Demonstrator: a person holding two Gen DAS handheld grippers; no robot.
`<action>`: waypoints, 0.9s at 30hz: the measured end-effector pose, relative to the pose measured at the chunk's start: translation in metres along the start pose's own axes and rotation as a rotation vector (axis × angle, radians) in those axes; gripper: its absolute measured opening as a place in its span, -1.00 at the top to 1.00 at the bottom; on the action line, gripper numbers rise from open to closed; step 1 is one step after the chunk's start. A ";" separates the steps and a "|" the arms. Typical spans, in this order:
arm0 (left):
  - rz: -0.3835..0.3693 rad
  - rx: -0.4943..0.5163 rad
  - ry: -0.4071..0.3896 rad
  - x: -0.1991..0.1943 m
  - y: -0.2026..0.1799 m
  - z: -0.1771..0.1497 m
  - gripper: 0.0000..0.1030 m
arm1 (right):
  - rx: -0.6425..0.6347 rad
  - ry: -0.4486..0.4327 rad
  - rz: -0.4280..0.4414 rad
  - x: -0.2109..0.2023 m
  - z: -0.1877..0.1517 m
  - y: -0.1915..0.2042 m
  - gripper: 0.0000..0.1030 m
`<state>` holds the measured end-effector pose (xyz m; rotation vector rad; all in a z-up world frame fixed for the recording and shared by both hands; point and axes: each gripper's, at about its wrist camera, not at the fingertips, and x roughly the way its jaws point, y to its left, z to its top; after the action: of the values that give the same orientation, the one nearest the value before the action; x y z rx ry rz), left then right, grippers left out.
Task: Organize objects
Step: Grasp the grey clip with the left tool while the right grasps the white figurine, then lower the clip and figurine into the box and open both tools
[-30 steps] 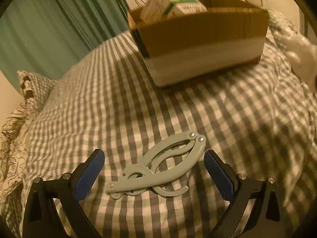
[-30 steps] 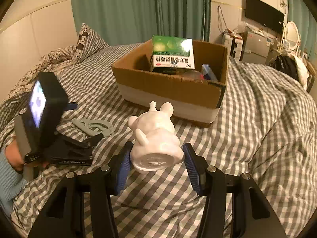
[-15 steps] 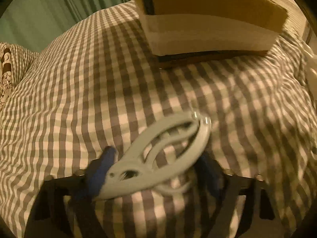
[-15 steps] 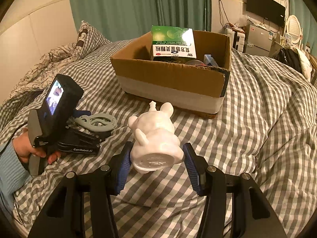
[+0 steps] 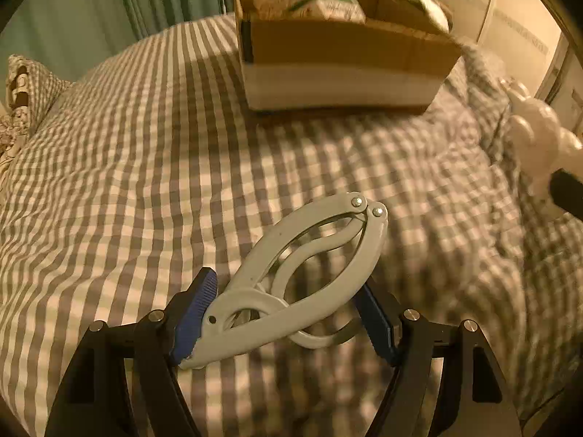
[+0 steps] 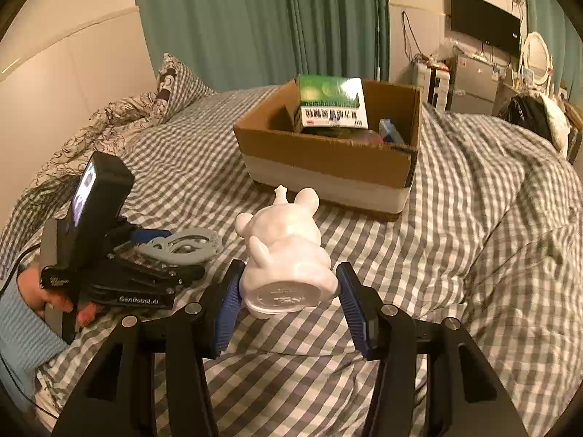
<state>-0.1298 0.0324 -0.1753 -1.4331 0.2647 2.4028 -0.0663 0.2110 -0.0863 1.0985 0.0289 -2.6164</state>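
My left gripper (image 5: 288, 313) is shut on a pale grey folding clamp tool (image 5: 302, 273) and holds it just above the checked bedspread. The tool also shows in the right wrist view (image 6: 182, 245), held by the left gripper (image 6: 153, 240). My right gripper (image 6: 288, 302) is shut on a white pig figurine (image 6: 286, 255), base toward the camera, above the bed. The figurine shows at the right edge of the left wrist view (image 5: 535, 142). An open cardboard box (image 6: 328, 160) stands ahead on the bed, with a green carton (image 6: 329, 103) inside; the box also shows in the left wrist view (image 5: 339, 62).
The checked bedspread (image 6: 492, 218) is rumpled on the right. Pillows (image 6: 175, 83) lie at the far left by the wall. Green curtains (image 6: 255, 18) hang behind the bed. A TV (image 6: 484, 32), shelves and a mirror stand at the back right.
My left gripper has closed on the clamp tool and lifted it off the bedspread, tilting up toward the box. My right gripper still holds the figurine, raised slightly.
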 end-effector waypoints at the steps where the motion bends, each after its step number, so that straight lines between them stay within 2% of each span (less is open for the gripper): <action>1: -0.014 -0.011 -0.012 -0.008 -0.001 0.000 -0.49 | -0.004 -0.007 -0.004 -0.005 0.001 0.002 0.01; 3: -0.042 -0.029 -0.042 -0.026 -0.006 0.003 -0.49 | -0.013 -0.023 -0.015 -0.015 0.005 0.006 0.01; 7: -0.025 -0.030 -0.120 -0.068 -0.016 0.016 -0.49 | -0.029 -0.062 -0.029 -0.038 0.016 0.011 0.01; 9: -0.046 -0.065 -0.151 -0.091 -0.013 0.022 -0.49 | -0.037 -0.093 -0.021 -0.053 0.026 0.013 0.01; 11: -0.076 -0.097 -0.191 -0.111 -0.006 0.033 -0.49 | -0.053 -0.130 -0.022 -0.067 0.036 0.015 0.01; 16: -0.078 -0.123 -0.298 -0.155 -0.005 0.070 -0.49 | -0.093 -0.201 -0.026 -0.089 0.069 0.016 0.01; 21: -0.012 -0.164 -0.363 -0.168 -0.003 0.117 -0.49 | -0.108 -0.244 -0.031 -0.090 0.109 0.005 0.01; 27: -0.005 -0.185 -0.376 -0.142 -0.004 0.177 -0.49 | -0.070 -0.242 -0.053 -0.066 0.154 -0.032 0.01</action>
<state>-0.2107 0.0673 0.0344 -1.0145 -0.0539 2.6865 -0.1390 0.2386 0.0653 0.7628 0.0972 -2.7538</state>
